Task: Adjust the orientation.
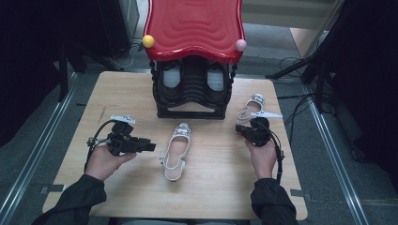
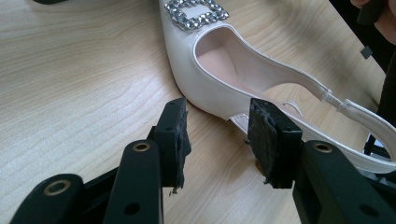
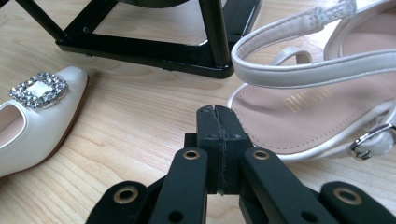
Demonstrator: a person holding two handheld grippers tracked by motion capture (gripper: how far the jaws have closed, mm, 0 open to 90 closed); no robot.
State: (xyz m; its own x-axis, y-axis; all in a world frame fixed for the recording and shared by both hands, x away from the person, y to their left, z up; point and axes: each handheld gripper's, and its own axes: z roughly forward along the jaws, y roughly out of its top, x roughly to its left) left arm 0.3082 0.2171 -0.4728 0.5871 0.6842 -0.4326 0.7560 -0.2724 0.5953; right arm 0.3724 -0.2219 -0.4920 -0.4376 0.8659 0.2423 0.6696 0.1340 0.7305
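my left fingers are apart with nothing between them, and the pads do not touch the white shoe. they sit just beside its side edge, near the middle, so i think i can slide in and pinch the wall there. the shoe lies flat on the worktop, toe with the shiny buckle pointing at the black shoe rack, so it looks ready to go in toe first. my right fingers are pressed together and hold nothing. they rest near the heel end of the other shoe, which lies by the rack's foot. the rack has a red roof over it, and two shoes look tucked inside already.
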